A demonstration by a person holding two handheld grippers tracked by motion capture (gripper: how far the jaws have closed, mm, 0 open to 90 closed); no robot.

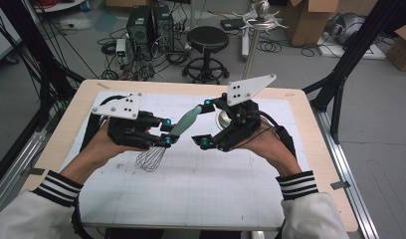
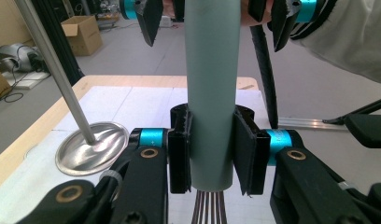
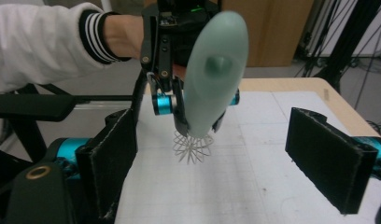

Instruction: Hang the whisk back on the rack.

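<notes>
Green-handled whisk, just one, is clamped in the left hand-held gripper; the right hand-held gripper stands released.

The whisk handle's top is cut off.

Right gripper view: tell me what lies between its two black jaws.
The pale green handle of the wire whisk, held by the left gripper, stands in the gap; the right gripper pads stay clear of it.

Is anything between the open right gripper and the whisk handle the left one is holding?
Nothing visible. The right gripper stands open with the whisk handle straight ahead, its free end toward the jaws and only air between. The left gripper clamps the handle lower down, near the wires.
</notes>
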